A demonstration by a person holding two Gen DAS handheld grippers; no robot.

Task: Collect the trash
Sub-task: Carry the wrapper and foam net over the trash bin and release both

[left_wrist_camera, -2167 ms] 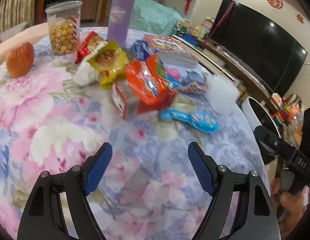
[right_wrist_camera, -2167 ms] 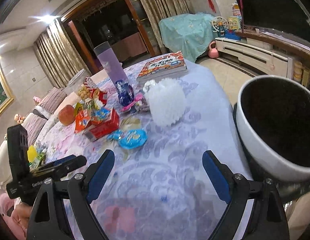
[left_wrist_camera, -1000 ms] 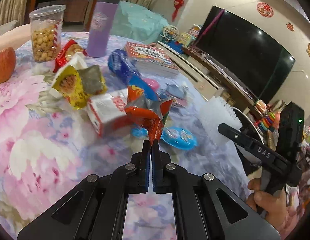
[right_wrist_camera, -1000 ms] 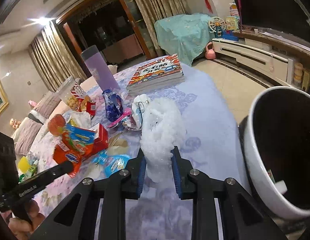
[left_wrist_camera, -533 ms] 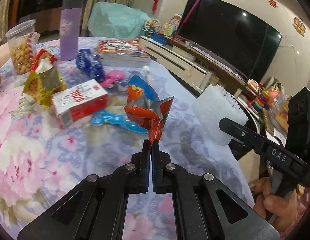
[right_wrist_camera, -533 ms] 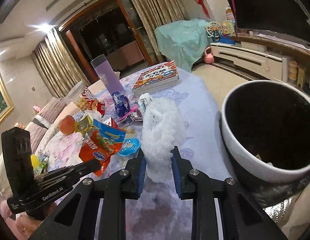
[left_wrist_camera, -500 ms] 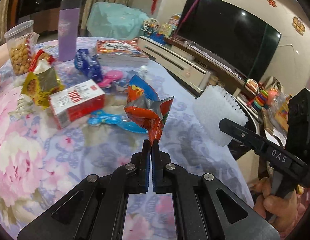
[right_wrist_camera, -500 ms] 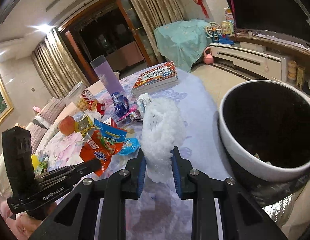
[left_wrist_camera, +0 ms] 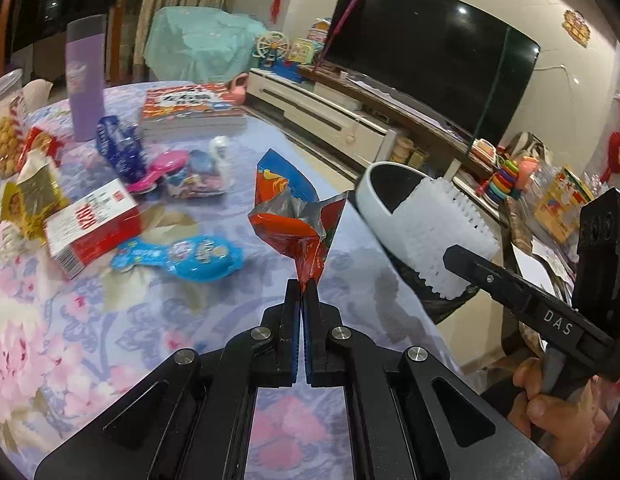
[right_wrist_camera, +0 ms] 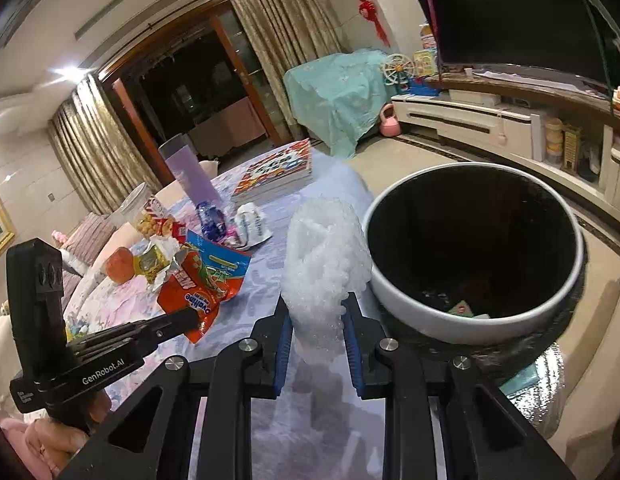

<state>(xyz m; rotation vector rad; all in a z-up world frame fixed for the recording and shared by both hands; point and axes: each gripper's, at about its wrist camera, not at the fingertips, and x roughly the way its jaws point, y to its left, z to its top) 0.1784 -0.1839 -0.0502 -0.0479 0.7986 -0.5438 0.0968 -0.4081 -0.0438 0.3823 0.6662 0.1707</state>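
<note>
My left gripper (left_wrist_camera: 302,286) is shut on a crumpled red and blue snack wrapper (left_wrist_camera: 298,216) and holds it above the flowered tablecloth (left_wrist_camera: 70,344); the wrapper also shows in the right wrist view (right_wrist_camera: 202,280). My right gripper (right_wrist_camera: 315,314) is shut on a white foam fruit net (right_wrist_camera: 325,264), held up beside the rim of the white trash bin (right_wrist_camera: 405,304); the net (left_wrist_camera: 445,236) and the bin (left_wrist_camera: 373,200) also show in the left wrist view. The bin stands past the table's edge with a few scraps inside.
On the table lie a red and white carton (left_wrist_camera: 90,224), a blue blister pack (left_wrist_camera: 186,256), a yellow wrapper (left_wrist_camera: 30,196), a blue wrapper (left_wrist_camera: 118,148), a pink item (left_wrist_camera: 162,168), books (left_wrist_camera: 190,108), a purple bottle (left_wrist_camera: 86,80), a snack jar (right_wrist_camera: 146,212) and an apple (right_wrist_camera: 120,266).
Both grippers have carried their loads toward the bin; the bin now sits closer and larger in both views. Earlier still, both grippers were open and empty.
</note>
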